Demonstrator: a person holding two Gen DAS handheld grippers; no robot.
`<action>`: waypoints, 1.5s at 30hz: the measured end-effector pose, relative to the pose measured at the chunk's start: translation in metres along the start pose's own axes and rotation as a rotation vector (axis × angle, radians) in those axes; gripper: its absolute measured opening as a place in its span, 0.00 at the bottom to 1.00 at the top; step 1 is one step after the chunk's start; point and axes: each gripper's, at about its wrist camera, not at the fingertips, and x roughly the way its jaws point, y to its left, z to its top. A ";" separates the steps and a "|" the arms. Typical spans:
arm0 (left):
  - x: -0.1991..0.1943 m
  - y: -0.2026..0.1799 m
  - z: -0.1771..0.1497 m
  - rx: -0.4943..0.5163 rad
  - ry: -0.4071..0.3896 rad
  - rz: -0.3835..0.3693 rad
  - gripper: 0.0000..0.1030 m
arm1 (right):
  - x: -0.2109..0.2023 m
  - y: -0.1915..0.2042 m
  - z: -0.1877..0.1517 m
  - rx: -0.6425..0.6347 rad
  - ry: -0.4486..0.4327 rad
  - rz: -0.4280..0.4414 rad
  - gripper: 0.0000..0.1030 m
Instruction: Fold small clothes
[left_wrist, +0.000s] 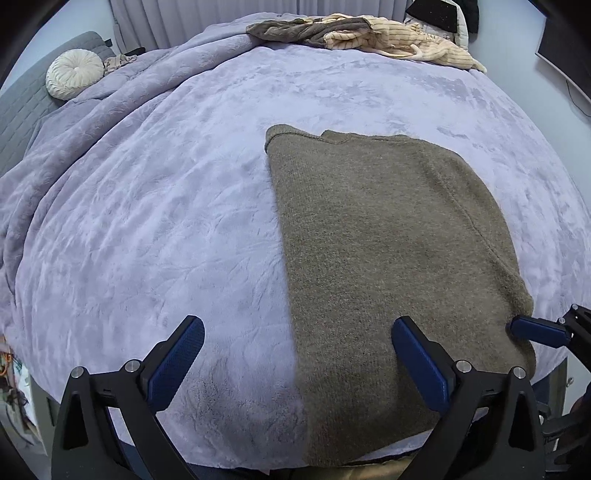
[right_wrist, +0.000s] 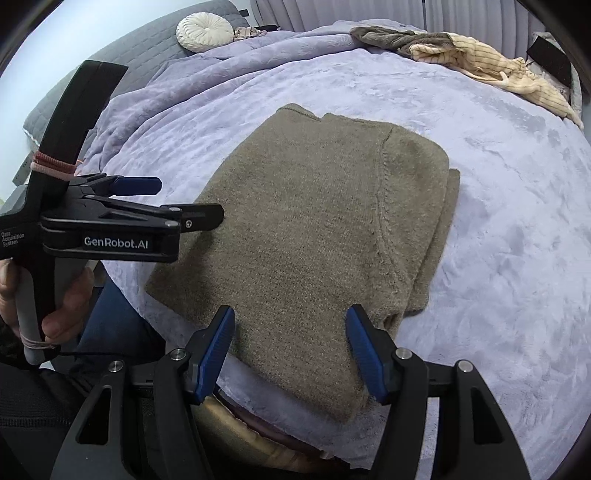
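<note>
Landmark for all positions: the brown knit sweater (left_wrist: 388, 236), which lay partly folded on the lavender blanket (left_wrist: 147, 221), near the bed edge closest to the person. A seam ran down its upper layer and a second layer edge showed along its right side, so at least one side seemed already turned in.

The left gripper (left_wrist: 297, 363) hovered over the sweater's near left edge, jaws spread wide, one pad over bare blanket and the other over knit. Nothing was pinched between them. Judgement: the fabric had been let go, and the wide spread served to clear it.

The right gripper (right_wrist: 290, 350) hung over the sweater's near right corner, jaws part open, straddling the hem without pressing on it; released, not grasping. Both tools sat at the same near hem, one per corner. Judgement: that suits a two-corner pickup for folding the hem away toward the collar.

The person's left hand (right_wrist: 55, 295) wrapped the left tool's handle, just left of the sweater.

Surface: plush blanket, soft and slightly crushed, bunched into ridges to the far left of the sweater. Judgement: the pile would likely drag on knit.

Room: well beyond the sweater, at the far edge, lay a heap of unfolded clothes (left_wrist: 362, 35), grey-brown and striped cream. Far left of it sat a round cream cushion (left_wrist: 74, 74) against a grey quilted pillow (right_wrist: 122, 51). Curtains (left_wrist: 184, 18) hung behind.
</note>
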 end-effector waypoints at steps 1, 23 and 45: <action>-0.003 -0.002 0.000 0.007 0.000 -0.004 0.99 | -0.003 0.002 0.002 -0.007 -0.002 -0.015 0.65; -0.021 -0.015 0.007 -0.011 0.027 0.002 0.99 | -0.021 0.000 0.027 0.067 0.033 -0.230 0.71; -0.008 -0.020 0.021 -0.010 0.073 -0.001 0.99 | -0.010 -0.011 0.038 0.070 0.075 -0.273 0.71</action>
